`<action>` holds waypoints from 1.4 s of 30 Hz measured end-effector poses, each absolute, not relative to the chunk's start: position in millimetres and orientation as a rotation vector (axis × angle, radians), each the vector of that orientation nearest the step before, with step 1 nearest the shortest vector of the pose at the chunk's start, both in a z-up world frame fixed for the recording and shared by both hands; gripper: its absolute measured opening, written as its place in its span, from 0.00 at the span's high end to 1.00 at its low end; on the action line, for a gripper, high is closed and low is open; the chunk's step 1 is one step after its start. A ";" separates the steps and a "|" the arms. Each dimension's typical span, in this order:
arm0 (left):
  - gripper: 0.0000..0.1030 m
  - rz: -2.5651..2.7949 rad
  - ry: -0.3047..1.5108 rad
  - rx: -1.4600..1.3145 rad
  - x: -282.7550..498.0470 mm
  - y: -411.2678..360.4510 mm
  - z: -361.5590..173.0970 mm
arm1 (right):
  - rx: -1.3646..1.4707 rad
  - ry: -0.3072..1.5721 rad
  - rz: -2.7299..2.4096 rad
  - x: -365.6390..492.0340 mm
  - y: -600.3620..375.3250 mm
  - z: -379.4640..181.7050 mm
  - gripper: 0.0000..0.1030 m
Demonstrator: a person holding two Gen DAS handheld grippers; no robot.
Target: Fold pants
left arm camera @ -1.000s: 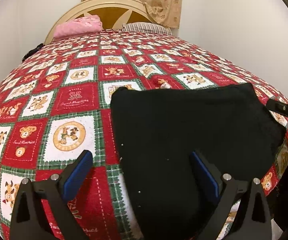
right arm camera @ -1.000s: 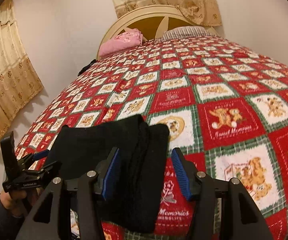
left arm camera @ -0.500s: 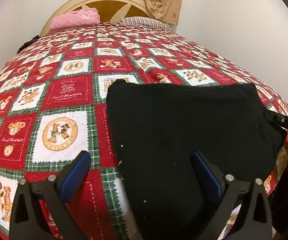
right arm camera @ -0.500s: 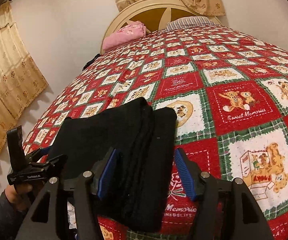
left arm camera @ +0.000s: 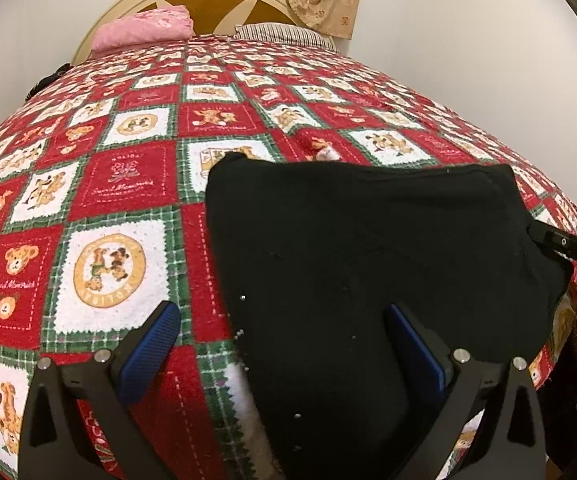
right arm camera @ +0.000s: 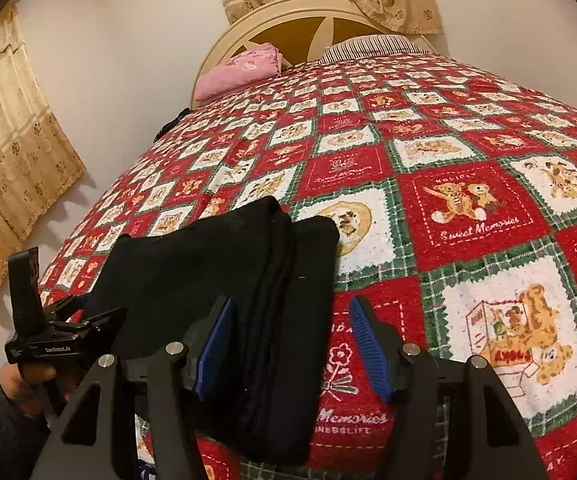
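Note:
Folded black pants [left arm camera: 368,240] lie flat on the quilted bed near its front edge. My left gripper [left arm camera: 281,310] hovers open and wide over the pants' left edge, one blue pad over the quilt and the other over the cloth. In the right wrist view the pants [right arm camera: 192,264] show a stacked folded edge. My right gripper [right arm camera: 292,302] is open astride that edge, and its right pad stands apart from the cloth. The left gripper [right arm camera: 64,328] shows at the pants' far side, held in a hand. The right gripper [left arm camera: 568,244] shows at the frame's right edge.
The red, white and green bear-patterned quilt [left arm camera: 120,184] covers the whole bed. A pink pillow [left arm camera: 144,30] and a striped pillow [left arm camera: 284,34] rest against the cream headboard [right arm camera: 308,12]. A patterned curtain [right arm camera: 12,168] hangs on the left, and white walls stand close on both sides.
The left gripper has tipped slightly, so the headboard sits higher in its view. The pants lie as before, and both grippers have kept their places.

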State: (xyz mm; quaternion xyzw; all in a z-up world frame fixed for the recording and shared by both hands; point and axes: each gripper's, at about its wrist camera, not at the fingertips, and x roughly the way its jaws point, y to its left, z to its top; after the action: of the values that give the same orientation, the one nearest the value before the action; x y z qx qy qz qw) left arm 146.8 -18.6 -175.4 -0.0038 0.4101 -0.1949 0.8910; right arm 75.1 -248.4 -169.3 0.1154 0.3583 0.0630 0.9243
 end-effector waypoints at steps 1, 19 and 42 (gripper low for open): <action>0.00 -0.405 0.852 -0.008 146.9 -18.4 -175.3 | 0.238 0.735 0.128 75.6 -247.7 -170.0 0.40; 0.05 -0.475 0.845 -0.038 149.5 -18.0 -173.3 | 0.341 0.679 0.210 72.9 -247.7 -177.3 0.60; 0.78 -0.629 0.722 -0.375 131.4 61.2 -142.5 | 0.158 0.632 0.365 72.3 -172.1 -109.6 0.72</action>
State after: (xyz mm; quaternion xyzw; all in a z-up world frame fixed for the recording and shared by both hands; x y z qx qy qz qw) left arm 131.4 61.2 -142.5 -0.1794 0.3455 -0.3006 0.8707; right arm 72.3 -172.1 -109.6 0.0772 0.3085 0.1783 0.9312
